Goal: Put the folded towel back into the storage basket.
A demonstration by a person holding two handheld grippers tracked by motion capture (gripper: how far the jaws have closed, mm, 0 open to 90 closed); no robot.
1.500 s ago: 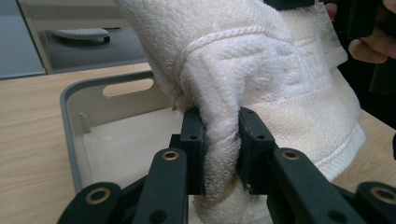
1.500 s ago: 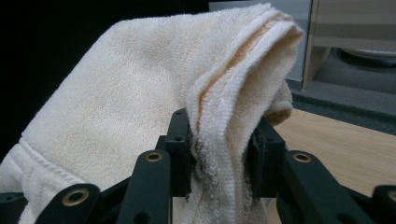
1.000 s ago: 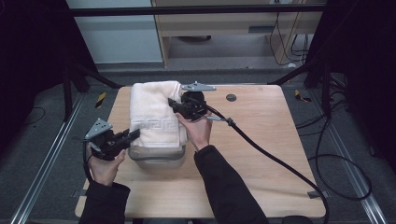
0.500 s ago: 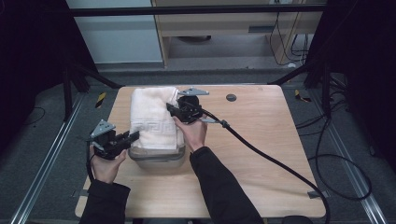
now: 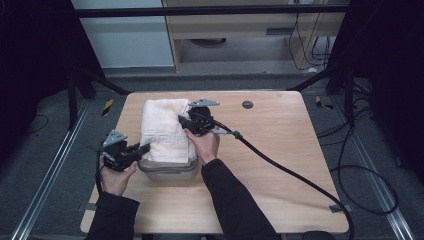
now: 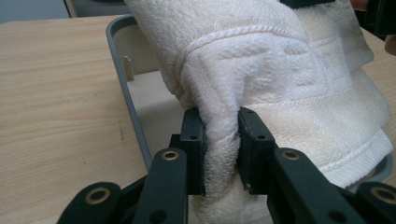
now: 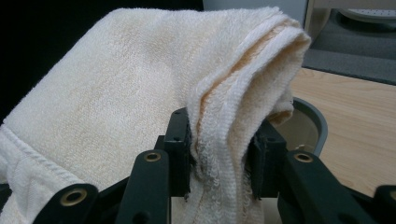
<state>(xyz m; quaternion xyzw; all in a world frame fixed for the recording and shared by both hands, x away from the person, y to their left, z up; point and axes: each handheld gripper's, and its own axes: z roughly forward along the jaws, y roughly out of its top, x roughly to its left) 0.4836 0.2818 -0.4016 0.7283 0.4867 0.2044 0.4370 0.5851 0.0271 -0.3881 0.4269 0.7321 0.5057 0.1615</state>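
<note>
White folded towel [image 5: 164,131] hangs between my two tools, draped over the grey bin [image 5: 167,170] on the wooden table [image 5: 280,150]. My left gripper [image 6: 220,140] is clamped on a bunched towel edge, bin rim just left of its jaws. My right gripper [image 7: 219,140] pinches the folded hem, bin rim just beyond on its right

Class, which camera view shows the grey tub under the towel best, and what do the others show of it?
The left gripper view: the tub shows its rim, inner wall and floor. The high view shows its near wall below the towel; the right gripper view, a curved rim piece.
</note>
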